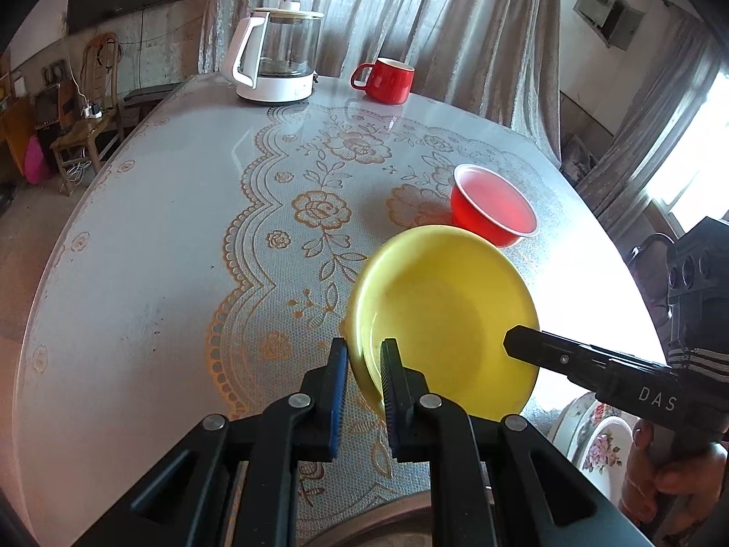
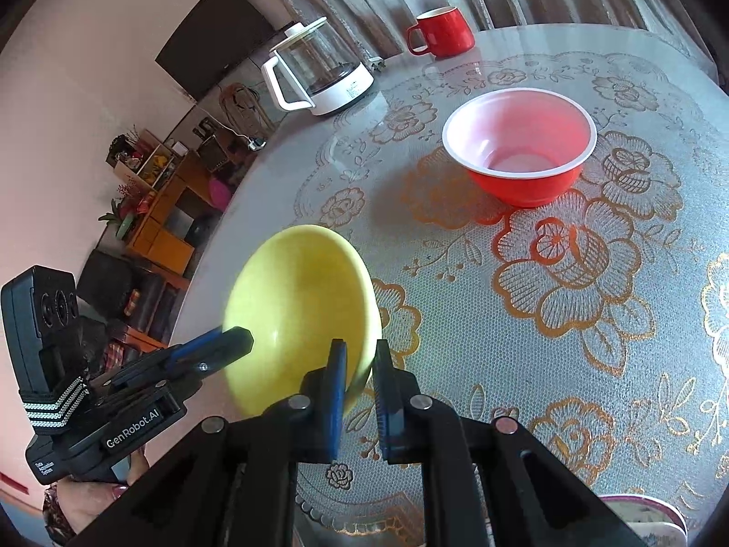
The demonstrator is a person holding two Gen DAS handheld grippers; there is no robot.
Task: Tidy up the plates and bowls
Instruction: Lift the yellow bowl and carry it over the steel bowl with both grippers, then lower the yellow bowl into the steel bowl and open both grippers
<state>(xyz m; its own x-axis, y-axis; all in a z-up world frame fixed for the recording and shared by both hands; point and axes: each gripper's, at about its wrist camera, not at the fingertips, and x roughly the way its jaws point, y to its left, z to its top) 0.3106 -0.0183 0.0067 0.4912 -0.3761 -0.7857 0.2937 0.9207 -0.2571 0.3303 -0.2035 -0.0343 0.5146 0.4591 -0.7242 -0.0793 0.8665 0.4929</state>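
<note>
Plenty of open tabletop on the left, the clutter sits right and at the back

The round lace-patterned table [image 1: 150, 237] is bare across its left half, so that's the easy lane. Ahead, the red plastic bowl with white rim [image 2: 519, 148] stands just beyond the tilted yellow plastic plate [image 1: 444, 314]. The white-based glass kettle [image 1: 278, 57] and red ceramic mug [image 1: 385, 79] block the far edge by the curtain, and flowered dishes [image 1: 597, 437] crowd the near right corner.

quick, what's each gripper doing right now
left gripper: shut on the rim of the yellow bowl.
right gripper: shut on the opposite rim of the same bowl.
</note>
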